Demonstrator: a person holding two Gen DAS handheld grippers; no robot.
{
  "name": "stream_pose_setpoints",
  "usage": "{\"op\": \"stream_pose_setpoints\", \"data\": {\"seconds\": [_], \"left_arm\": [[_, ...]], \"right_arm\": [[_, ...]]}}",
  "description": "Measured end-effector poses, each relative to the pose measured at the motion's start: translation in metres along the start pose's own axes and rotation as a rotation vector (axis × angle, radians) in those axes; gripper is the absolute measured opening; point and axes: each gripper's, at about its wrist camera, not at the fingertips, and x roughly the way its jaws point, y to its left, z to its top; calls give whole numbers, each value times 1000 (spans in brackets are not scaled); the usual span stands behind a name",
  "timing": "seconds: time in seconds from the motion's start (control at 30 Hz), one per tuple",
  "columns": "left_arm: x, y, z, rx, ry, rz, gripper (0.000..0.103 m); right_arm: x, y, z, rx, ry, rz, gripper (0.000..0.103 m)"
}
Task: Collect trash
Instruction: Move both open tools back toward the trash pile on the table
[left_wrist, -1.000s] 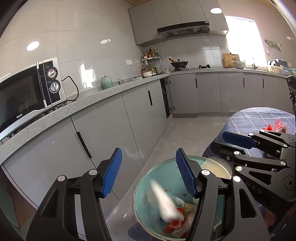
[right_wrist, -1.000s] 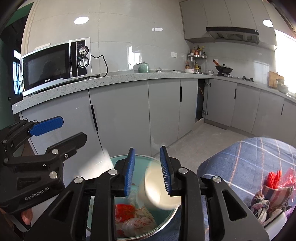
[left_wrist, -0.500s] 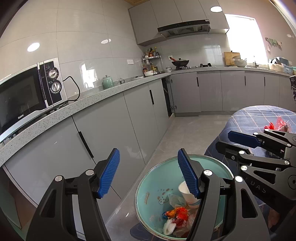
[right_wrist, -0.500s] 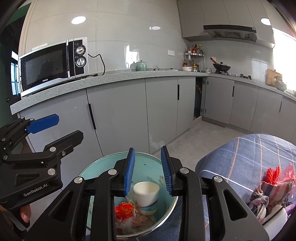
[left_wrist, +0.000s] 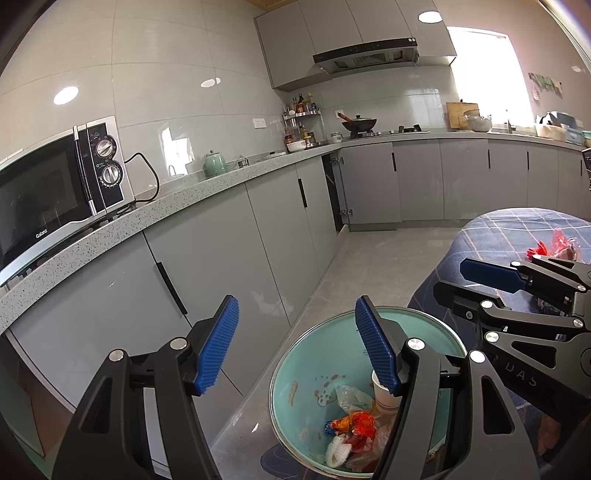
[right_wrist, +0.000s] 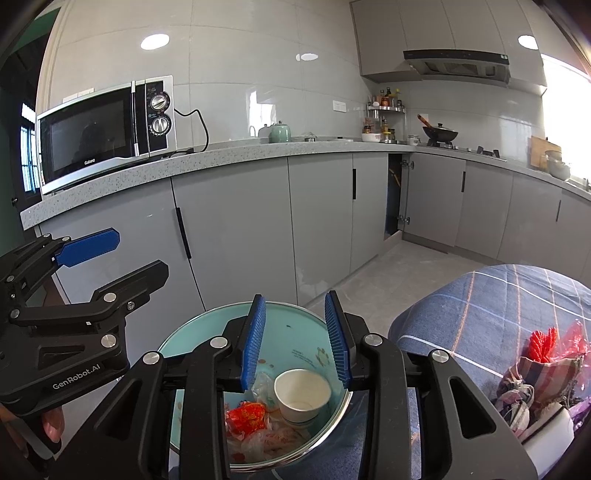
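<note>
A teal round trash bin (left_wrist: 295, 376) (right_wrist: 288, 332) stands on the floor below both grippers. Inside lie a white paper cup (right_wrist: 303, 395) (left_wrist: 384, 397), a red-orange wrapper (right_wrist: 245, 417) (left_wrist: 356, 421) and clear plastic scraps. My left gripper (left_wrist: 295, 343) is open and empty, held above the bin's left rim. My right gripper (right_wrist: 295, 339) is open and empty, directly above the bin and the cup. Each gripper shows in the other's view, the right one (left_wrist: 517, 295) at right, the left one (right_wrist: 81, 266) at left.
A table with a blue plaid cloth (right_wrist: 480, 306) (left_wrist: 498, 232) is at the right, bearing red wrappers (right_wrist: 543, 343) and a cloth bundle (right_wrist: 532, 380). Grey cabinets (right_wrist: 236, 236) with a counter and microwave (right_wrist: 103, 133) run along the left. Grey floor (left_wrist: 369, 258) lies beyond.
A paper cup and a white scrap that were falling blurred a second ago have come to rest in the bin. Both grippers have lifted slightly; the right one has opened wider.
</note>
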Motion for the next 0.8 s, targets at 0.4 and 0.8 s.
{"op": "stream_pose_setpoints", "data": {"seconds": [0.4,0.8], "left_arm": [[2,1,0,0,3,1,66],[-1,-2,2,3,-4,2,73]], "right_arm": [[-4,1,0,-2,1,2,34],[-10,-1,2,-2,0,-5,38]]}}
